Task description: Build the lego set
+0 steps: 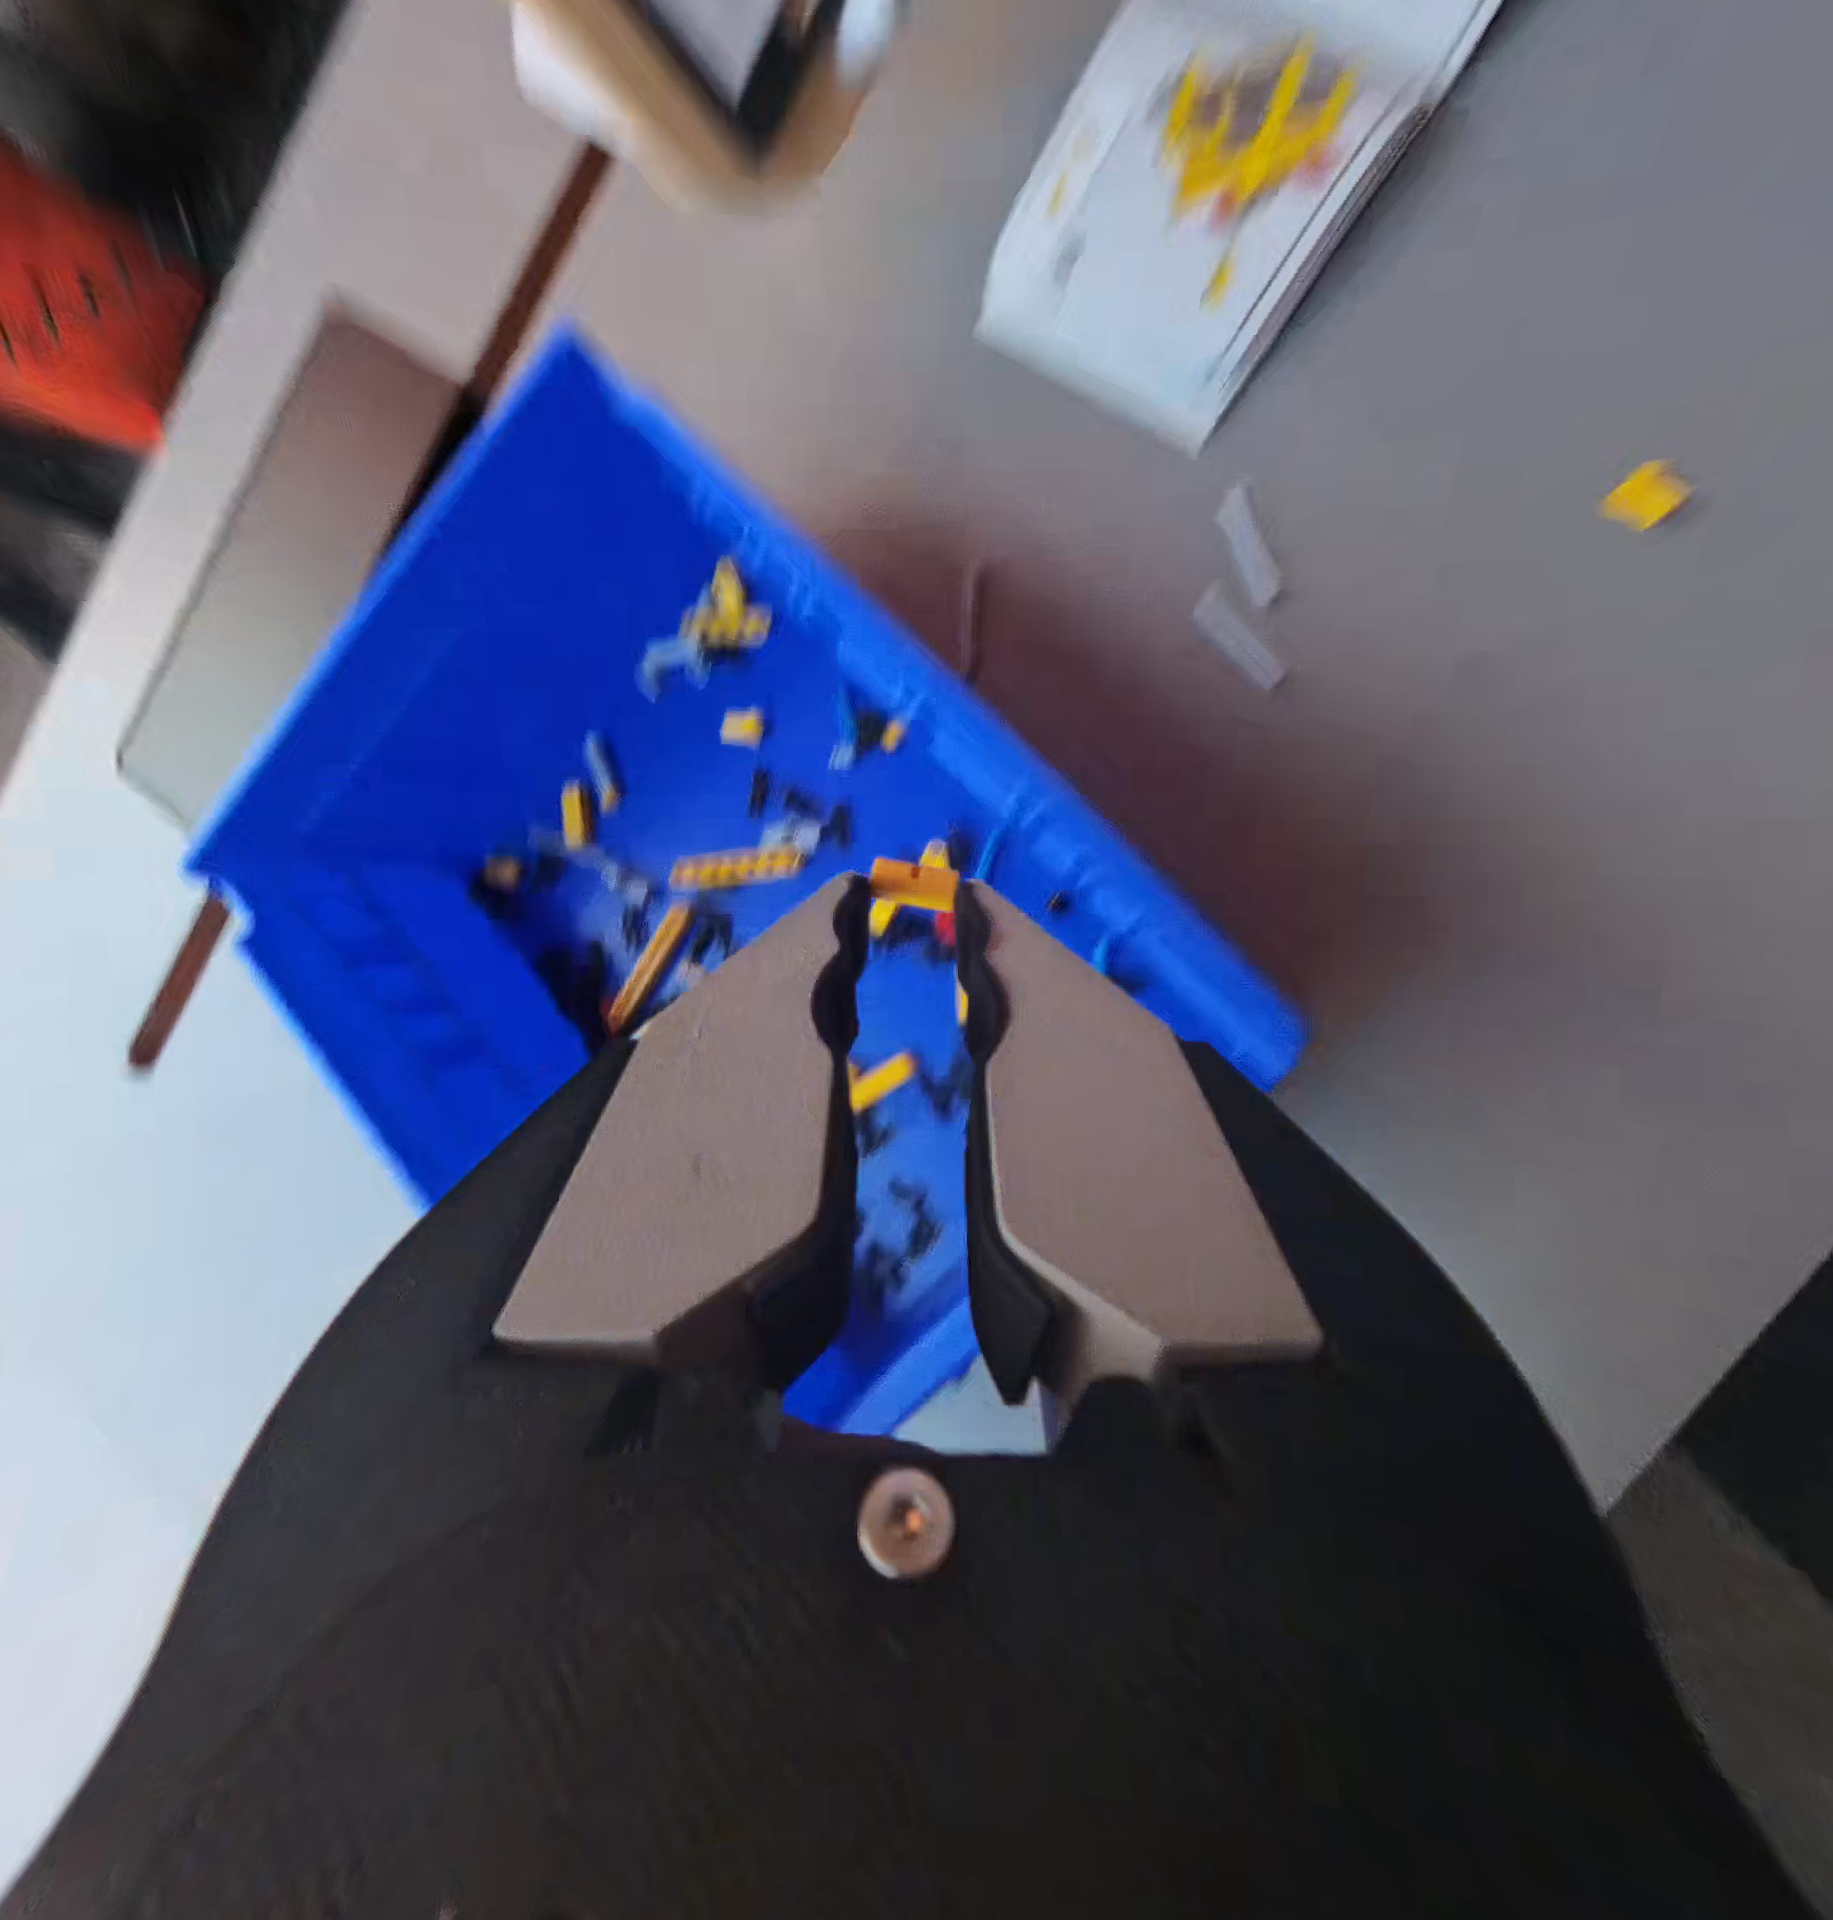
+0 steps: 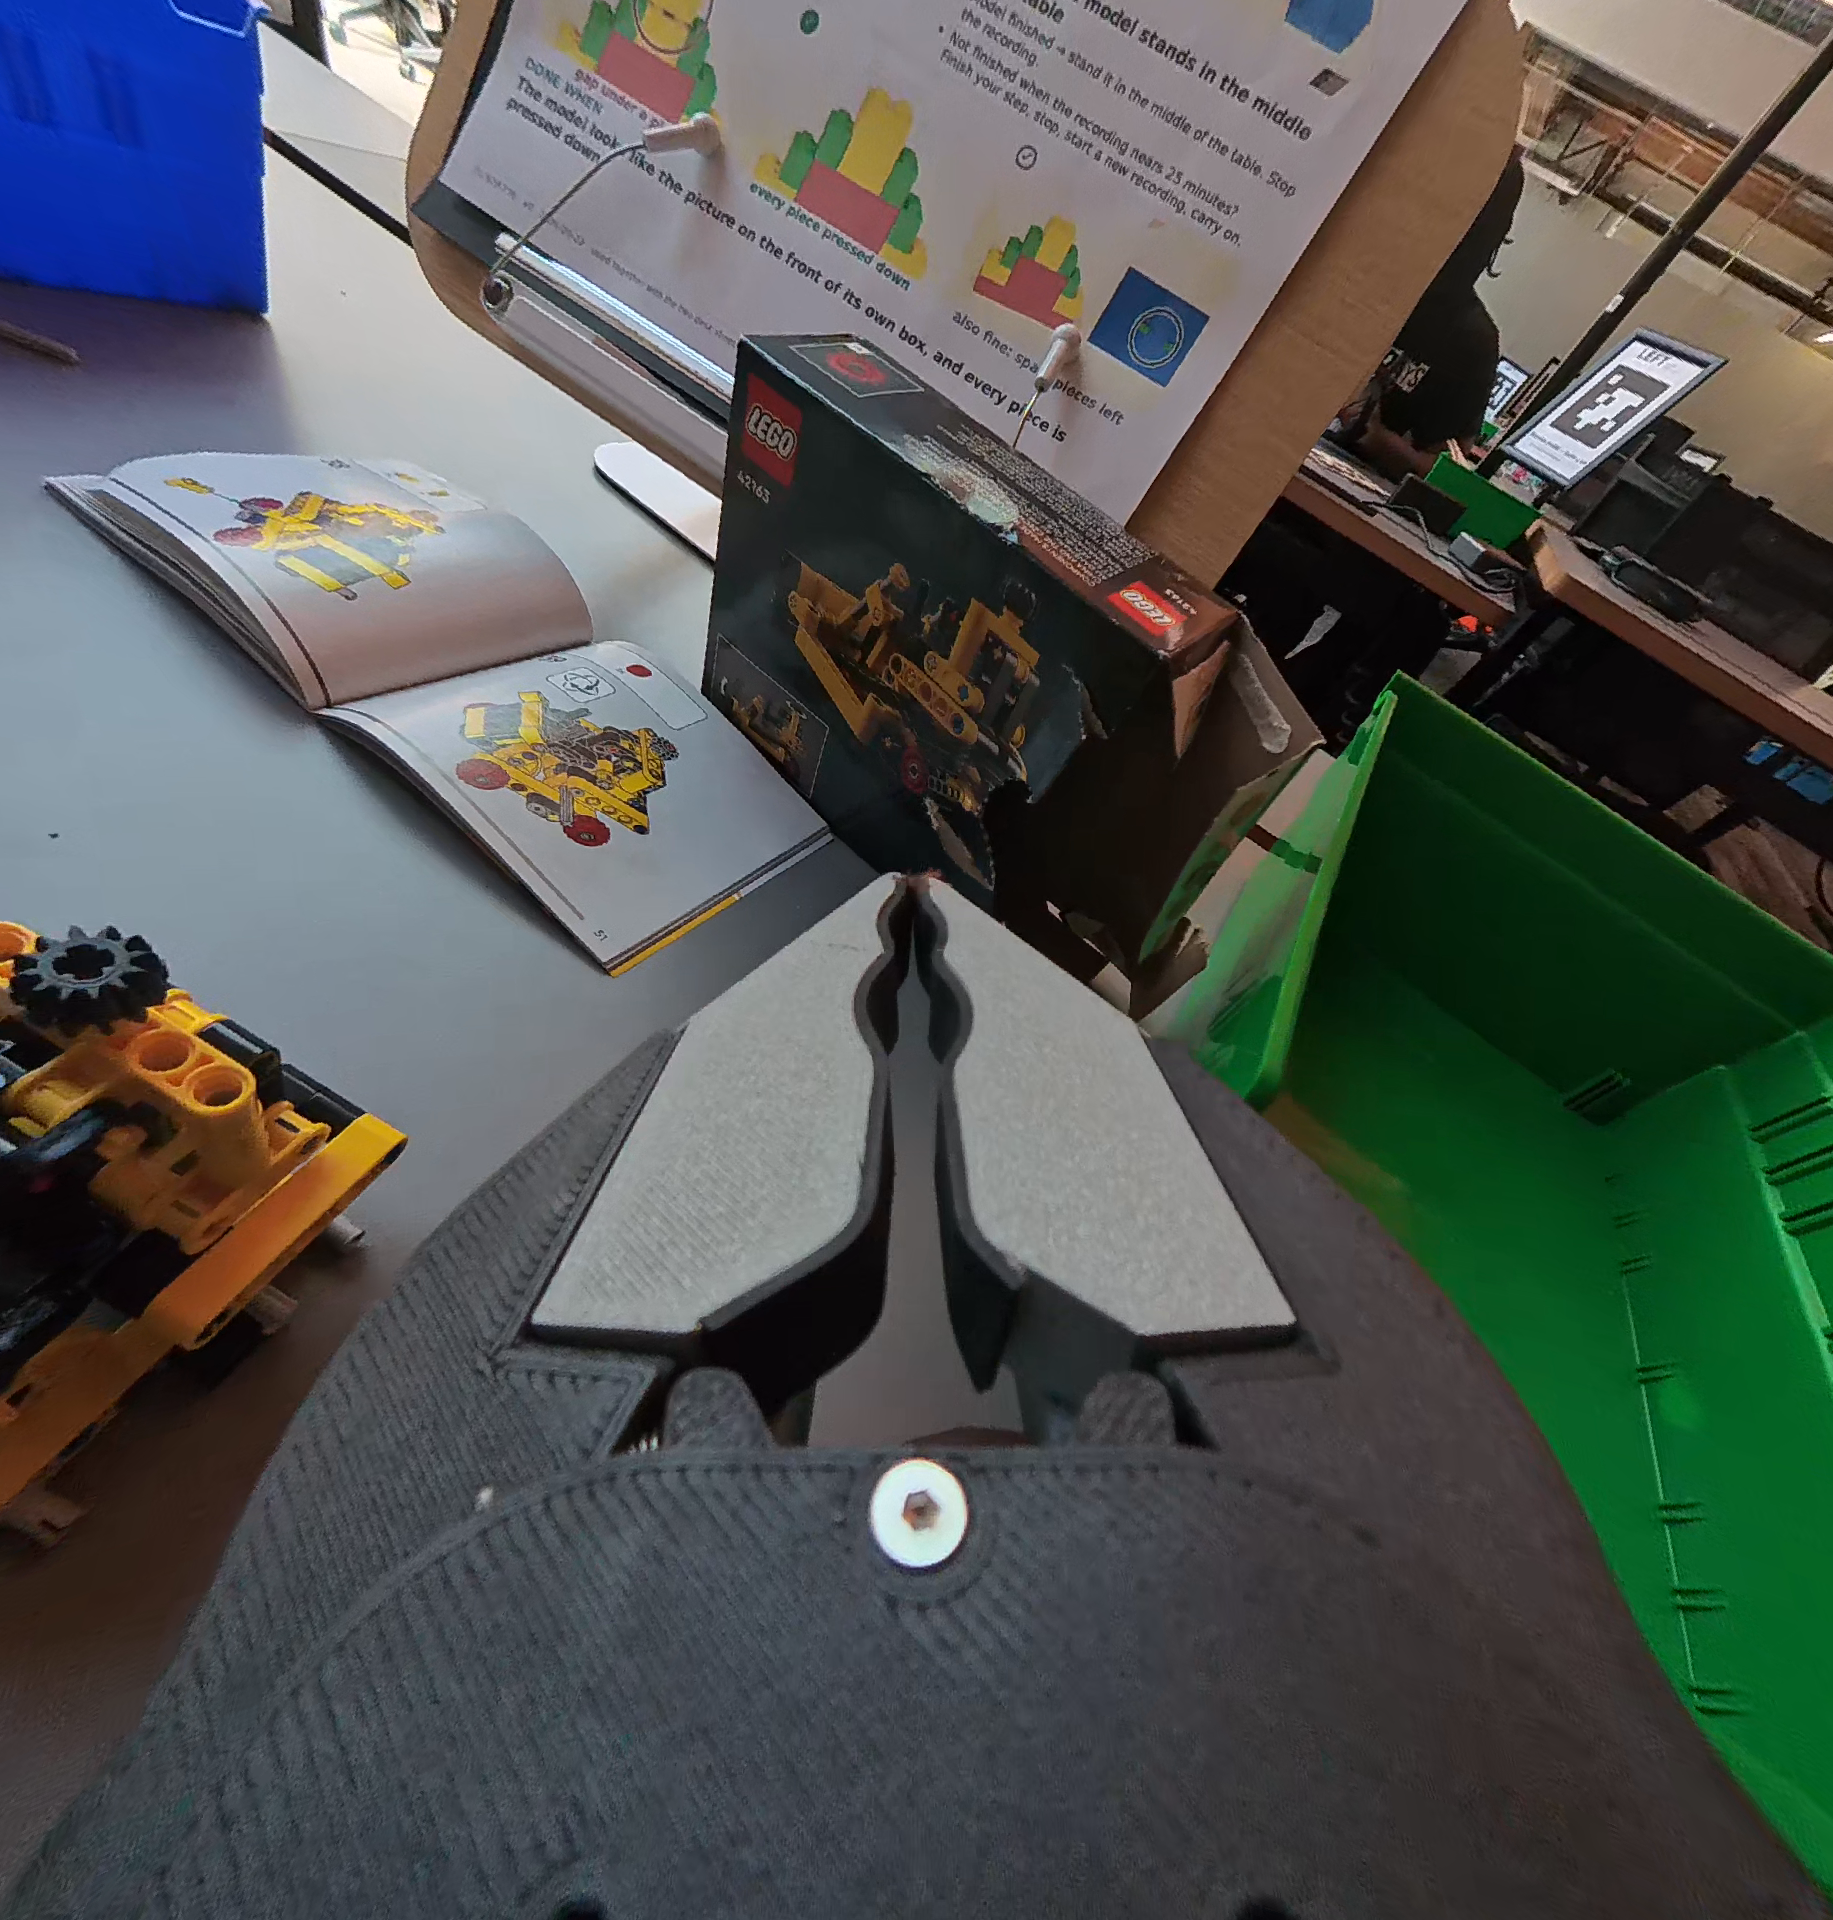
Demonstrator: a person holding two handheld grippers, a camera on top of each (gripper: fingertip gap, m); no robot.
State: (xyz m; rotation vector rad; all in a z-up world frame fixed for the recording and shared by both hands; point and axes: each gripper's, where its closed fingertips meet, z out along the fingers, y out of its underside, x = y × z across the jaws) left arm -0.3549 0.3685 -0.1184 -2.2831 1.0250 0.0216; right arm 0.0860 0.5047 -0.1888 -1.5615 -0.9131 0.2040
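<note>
My left gripper (image 1: 913, 891) is shut on a small yellow piece (image 1: 914, 884) held at its tips, above the blue bin (image 1: 392, 727) of loose yellow, black and grey pieces. The view is blurred. My right gripper (image 2: 914, 883) is shut and empty, hovering over the dark table. The partly built yellow and black bulldozer model (image 2: 133, 1174) with a black gear sits at the left of the right wrist view. The open instruction booklet (image 2: 424, 665) lies beyond it; it also shows in the left wrist view (image 1: 1203, 208).
The dark set box (image 2: 943, 644) stands ahead of my right gripper, before a cardboard stand with a printed sheet (image 2: 891, 187). An empty green bin (image 2: 1566, 1143) is at the right. A yellow piece (image 1: 1644, 497) and two grey pieces (image 1: 1244, 582) lie on the table.
</note>
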